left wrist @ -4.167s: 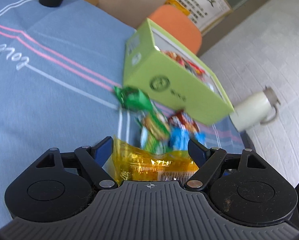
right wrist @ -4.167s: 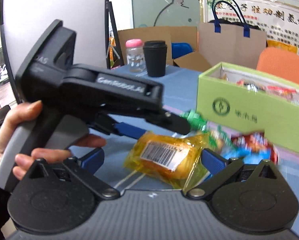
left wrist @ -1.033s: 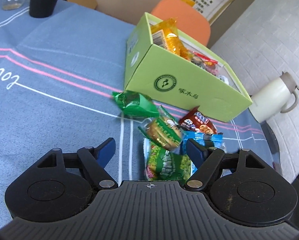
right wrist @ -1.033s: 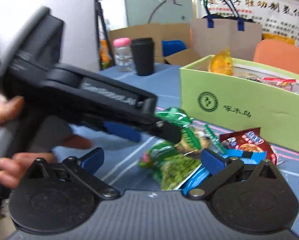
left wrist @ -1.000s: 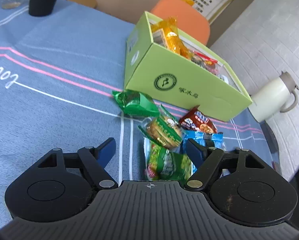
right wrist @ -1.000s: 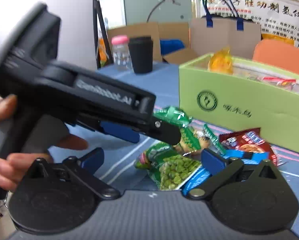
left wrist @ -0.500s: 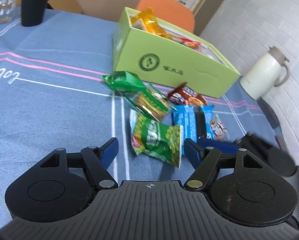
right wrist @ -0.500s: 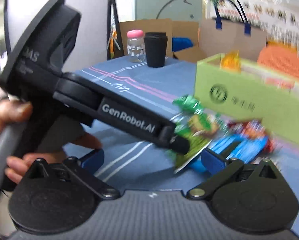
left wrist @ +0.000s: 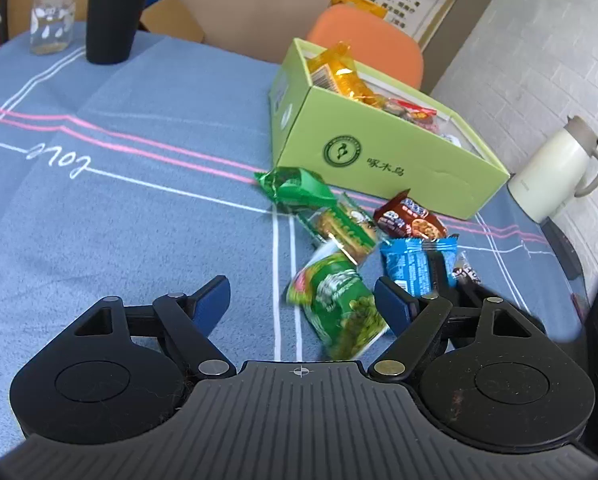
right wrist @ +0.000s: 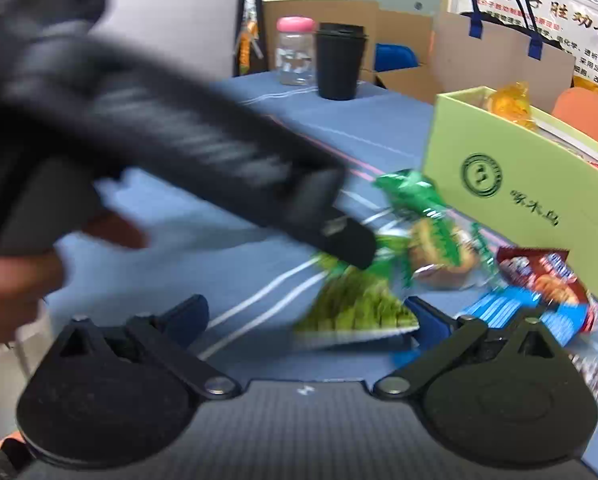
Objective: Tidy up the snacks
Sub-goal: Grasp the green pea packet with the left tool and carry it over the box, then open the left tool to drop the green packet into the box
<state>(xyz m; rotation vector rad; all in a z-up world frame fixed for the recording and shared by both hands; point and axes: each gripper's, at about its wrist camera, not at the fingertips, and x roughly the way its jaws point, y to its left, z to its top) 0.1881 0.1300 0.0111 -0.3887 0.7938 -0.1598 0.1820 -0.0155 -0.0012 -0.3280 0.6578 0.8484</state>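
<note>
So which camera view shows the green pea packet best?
The left wrist view: the green pea packet lies sharp and almost whole on the blue tablecloth. In the right wrist view it is blurred, and the left hand-held gripper covers its far end.

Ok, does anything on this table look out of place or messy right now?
Yes. Several snack packets lie loose on the blue tablecloth outside the green box: a green pea packet, a biscuit packet, a blue wafer. In the box, an orange packet pokes above the rim.
</note>
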